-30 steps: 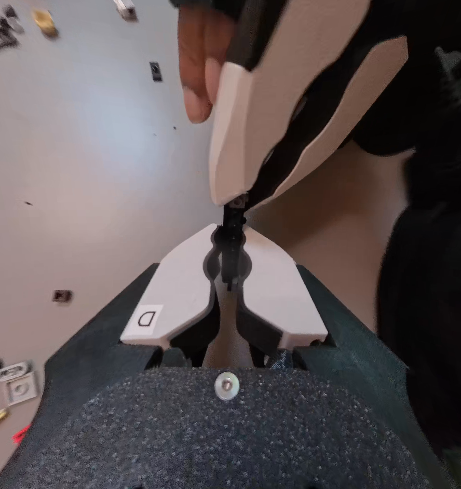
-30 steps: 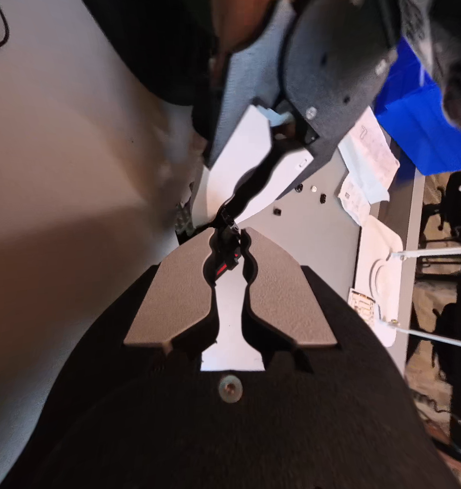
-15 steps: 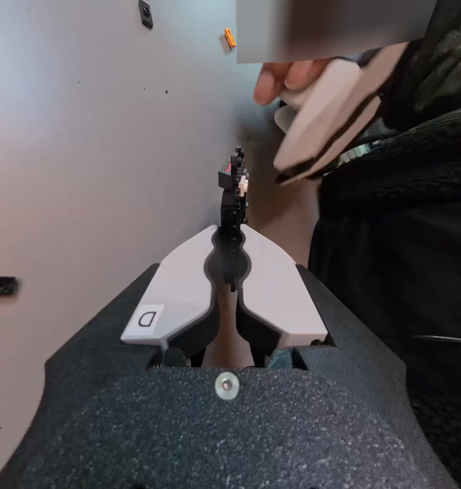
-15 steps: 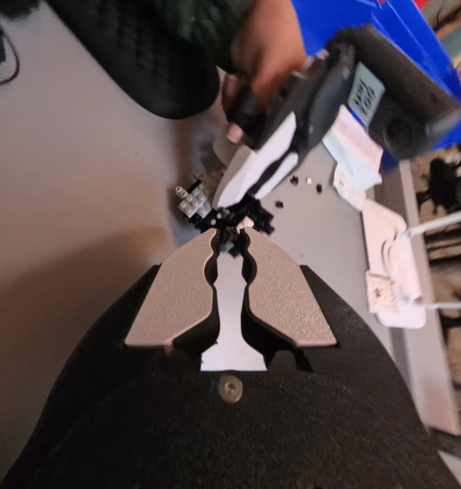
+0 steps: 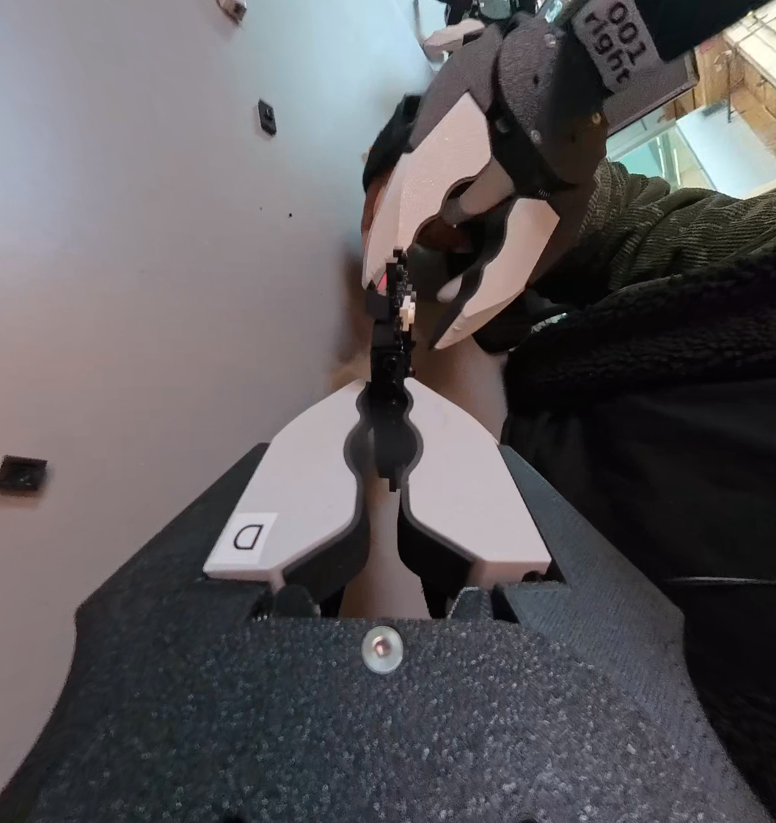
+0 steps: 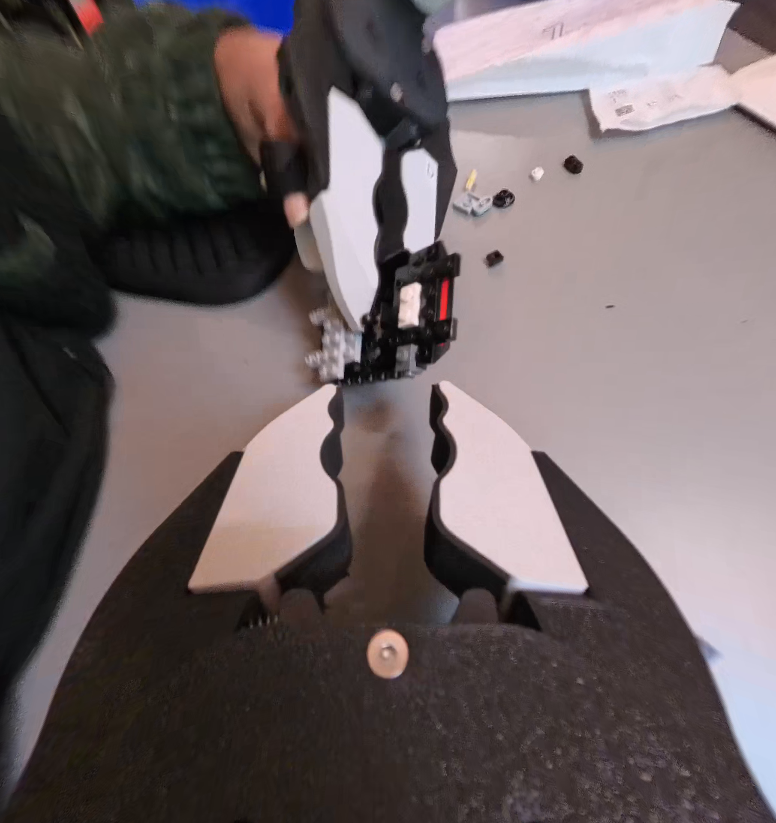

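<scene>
Where the grey bench top fills both views, two hand-held grippers with white fingers on black bodies, close together. Left gripper clamped shut on a black toy-brick assembly with a white brick and a red strip, both white fingers pressing its narrow black edge, the assembly sticking out past the fingertips. From the right wrist view, the same black toy-brick assembly pinched at its top by the left gripper, a pale grey studded plate on its near left side, the whole thing held near the middle of the bench. Right gripper with jaws well apart and nothing between them, fingertips just short of the assembly's lower edge, not touching. Beyond, toward the far right corner of the bench, small loose black and white bricks and printed paper sheets. At the left edge, a person's dark green knitted sleeve, blurred.
</scene>
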{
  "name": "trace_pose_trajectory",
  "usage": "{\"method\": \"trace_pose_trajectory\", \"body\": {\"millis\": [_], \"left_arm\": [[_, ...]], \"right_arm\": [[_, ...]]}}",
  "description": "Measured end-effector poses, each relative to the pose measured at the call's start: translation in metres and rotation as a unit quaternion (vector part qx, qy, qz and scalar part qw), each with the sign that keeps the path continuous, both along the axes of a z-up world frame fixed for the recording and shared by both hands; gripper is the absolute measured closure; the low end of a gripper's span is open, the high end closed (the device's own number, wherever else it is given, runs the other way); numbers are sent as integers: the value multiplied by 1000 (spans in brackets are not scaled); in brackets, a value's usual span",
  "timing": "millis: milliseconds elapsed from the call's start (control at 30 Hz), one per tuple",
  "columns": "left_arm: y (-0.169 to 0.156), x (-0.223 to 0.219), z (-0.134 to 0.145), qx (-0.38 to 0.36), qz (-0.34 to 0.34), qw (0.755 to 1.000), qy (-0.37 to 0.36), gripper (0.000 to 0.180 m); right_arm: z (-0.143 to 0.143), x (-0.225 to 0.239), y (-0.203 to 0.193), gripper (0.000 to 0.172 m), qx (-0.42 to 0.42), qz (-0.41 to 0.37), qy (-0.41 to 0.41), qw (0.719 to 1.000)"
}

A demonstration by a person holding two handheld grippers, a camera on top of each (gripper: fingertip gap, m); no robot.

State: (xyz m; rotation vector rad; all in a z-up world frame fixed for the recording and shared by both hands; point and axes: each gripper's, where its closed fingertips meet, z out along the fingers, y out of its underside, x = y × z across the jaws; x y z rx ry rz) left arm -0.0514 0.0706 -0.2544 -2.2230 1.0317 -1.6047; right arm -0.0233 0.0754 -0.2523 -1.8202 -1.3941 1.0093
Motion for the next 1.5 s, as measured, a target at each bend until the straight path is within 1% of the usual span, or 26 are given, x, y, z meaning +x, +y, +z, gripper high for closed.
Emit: {"method": "trace_pose_trajectory", "body": {"millis": [67,133,200,300,367,433,500,533,600,733,833,933,1000,1067,1133,1233,1300,1367,1433,1467,1500], "left_arm": [[3,1,3,28,13,1000,-4,172],[6,2,5,61,28,998,-3,172],[7,4,12,86,39,995,-19,172],[15,4,14,144,68,987,-5,172],[16,3,17,184,71,980,-2,169],[18,5,24,234,72,970,-12,144],[14,10,31,275,62,959,-27,149],[12,12,32,293,53,954,-26,157],[12,12,30,317,51,947,-1,163],[20,15,26,282,110,953,28,163],[22,17,20,256,140,955,48,162],[22,19,18,198,162,966,32,164],[22,20,20,137,169,976,-1,164],[22,19,19,114,169,979,-16,164],[21,20,22,89,168,981,-39,165],[17,19,21,18,145,987,-65,166],[13,17,16,-32,133,988,-71,166],[14,13,4,-44,132,989,-46,166],[11,13,3,-52,118,991,-41,164],[13,12,3,-43,120,991,-36,158],[16,10,1,-16,124,992,-20,151]], "right_arm": [[11,-6,3,139,-68,-26,45,996],[15,-8,10,144,-105,-56,64,991],[19,-11,15,157,-120,-77,78,987],[24,-12,22,159,-122,-96,93,983],[27,-13,22,159,-114,-94,99,984],[28,-13,19,159,-90,-82,92,988],[29,-16,13,159,-34,-60,72,995],[29,-18,9,160,-5,-47,59,997],[28,-17,11,159,67,-48,31,996],[29,-13,24,159,176,-98,-14,979],[25,-9,28,158,224,-125,-46,966],[24,-6,31,159,304,-142,-84,938],[26,-4,33,162,339,-148,-93,924],[25,-5,32,162,347,-144,-94,922],[28,-5,31,162,346,-138,-76,925],[26,-7,28,161,368,-99,-72,922],[25,-8,24,162,368,-72,-55,925],[24,-2,25,162,352,-59,-52,933],[25,2,24,162,322,-49,-33,945],[29,3,22,162,307,-46,-15,950],[32,4,21,162,300,-48,-5,953]]}}
